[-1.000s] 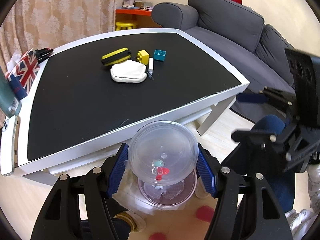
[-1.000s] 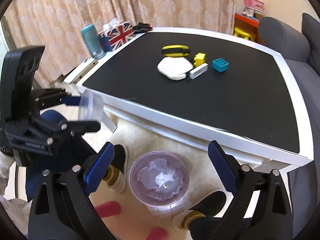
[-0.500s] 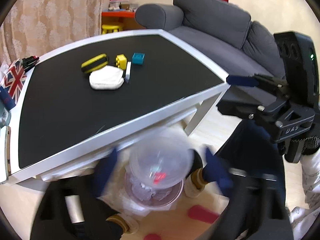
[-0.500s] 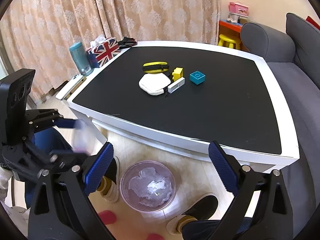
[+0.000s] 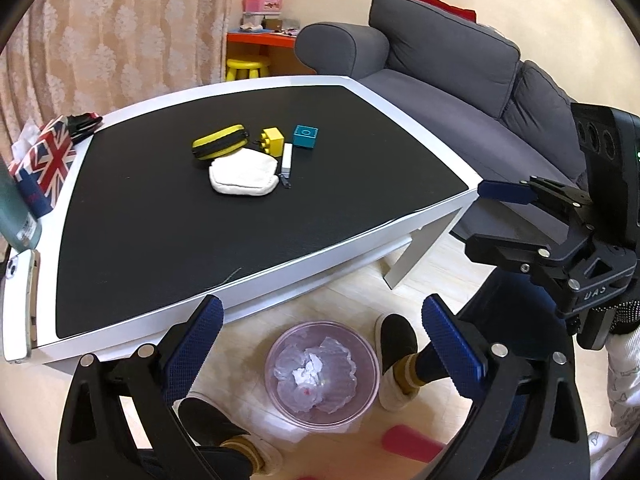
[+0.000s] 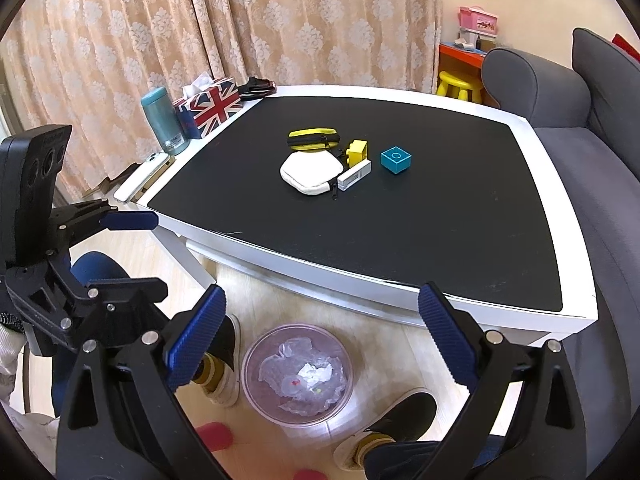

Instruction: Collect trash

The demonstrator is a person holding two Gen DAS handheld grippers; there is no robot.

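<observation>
Hovering above the floor at the near edge of the black-topped white-framed low table [image 5: 248, 216], both grippers are held with jaws spread wide and nothing between them. The left gripper [image 5: 320, 344] is seen released over the round translucent pink-rimmed trash bin [image 5: 322, 374], and the right gripper [image 6: 320, 340] is likewise released and empty. The trash is found inside that bin: crumpled white paper [image 5: 308, 370] and clear crushed plastic, standing on the pale wood floor between the 2 dark slippers of the person.

Judged from this state, a drop into the bin appears finished, since neither tool carries anything. No loose wrapper or scrap can be made out on the table top; what is left there is 1 yellow-and-black zip pouch [image 5: 218, 147], 1 flat white fabric pouch [image 5: 243, 174], 1 yellow toy brick [image 5: 273, 140], 1 teal cube [image 5: 305, 136] and 1 slim white stick-shaped device [image 5: 287, 160], none plainly rubbish. The collection is therefore taken to be at or near its end.

By the left view, the grey sofa's full seat and the right gripper at the far right are shown. By the right view, the teal bottle [image 6: 164, 120] and the Union Jack tissue box [image 6: 210, 106] are shown whole, along with small red and yellow specks in the bin that are hardly visible otherwise.
</observation>
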